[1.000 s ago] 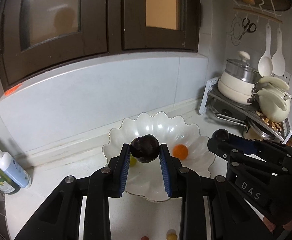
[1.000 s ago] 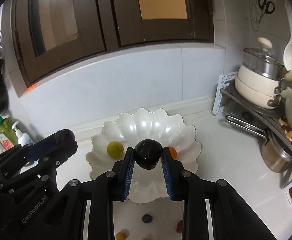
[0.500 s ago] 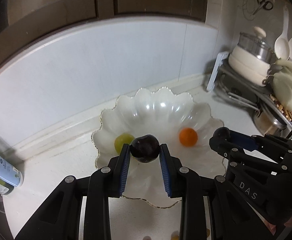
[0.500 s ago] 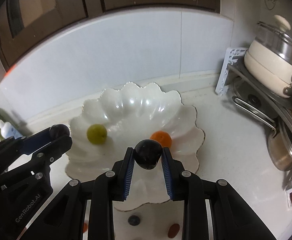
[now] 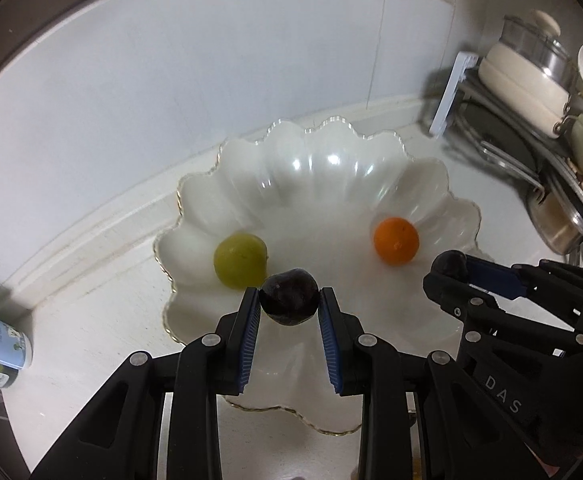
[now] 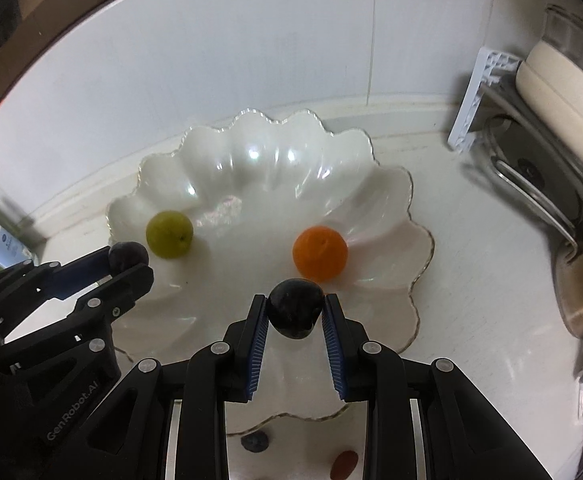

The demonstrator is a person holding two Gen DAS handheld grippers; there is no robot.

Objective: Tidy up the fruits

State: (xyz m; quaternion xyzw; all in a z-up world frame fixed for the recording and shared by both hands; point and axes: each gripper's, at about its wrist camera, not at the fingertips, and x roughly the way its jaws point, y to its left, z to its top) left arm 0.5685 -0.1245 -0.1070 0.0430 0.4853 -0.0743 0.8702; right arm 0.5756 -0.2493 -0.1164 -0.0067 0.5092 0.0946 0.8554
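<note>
both tongs have dropped toward the white bowl (image 5: 331,168) since a second ago; window gone from frame, bowl fills centre; release looks close; left tongs (image 5: 289,300) clamp a dark plum (image 5: 289,297), right tongs (image 6: 295,312) clamp another dark plum (image 6: 295,308), both over the bowl's near rim; green fruit (image 5: 240,259) and orange (image 5: 395,241) inside; writing: "das" lower right, "genrobot.ai" lower left.

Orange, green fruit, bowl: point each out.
Orange (image 6: 320,253), right wrist view, middle of its skin.
Green fruit (image 6: 169,234), right wrist view, its centre.
Bowl (image 6: 251,148), right wrist view, bare back wall.
</note>
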